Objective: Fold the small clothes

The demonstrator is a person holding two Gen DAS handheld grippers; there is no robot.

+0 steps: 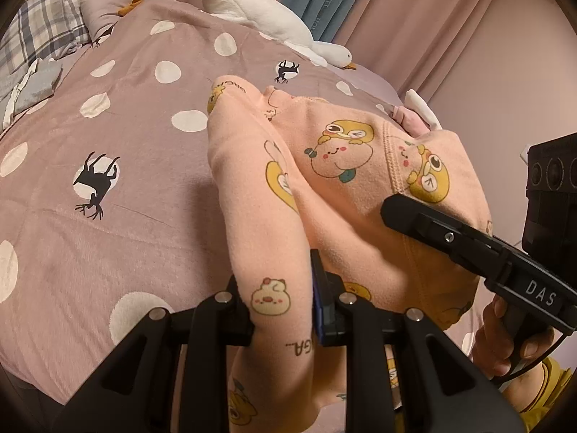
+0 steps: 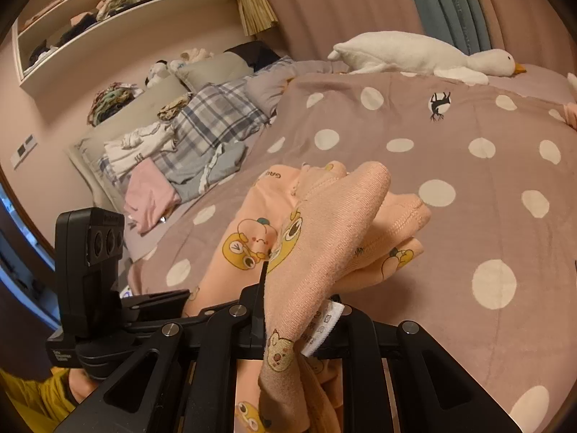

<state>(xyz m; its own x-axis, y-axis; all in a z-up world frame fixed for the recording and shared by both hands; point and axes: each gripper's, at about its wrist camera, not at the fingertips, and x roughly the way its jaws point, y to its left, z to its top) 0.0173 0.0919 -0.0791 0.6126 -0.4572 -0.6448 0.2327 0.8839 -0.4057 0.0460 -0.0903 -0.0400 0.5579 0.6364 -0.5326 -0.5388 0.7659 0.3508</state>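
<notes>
Mid-fold: left gripper [image 1: 285, 310] and right gripper [image 2: 295, 324] each clenched on the peach cartoon-print garment [image 1: 342, 180], raised above the polka-dot duvet [image 1: 108, 144]; next, lay flat.

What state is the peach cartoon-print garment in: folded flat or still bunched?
Bunched: peach garment hangs draped from both shut grippers, not flat on the duvet.
</notes>
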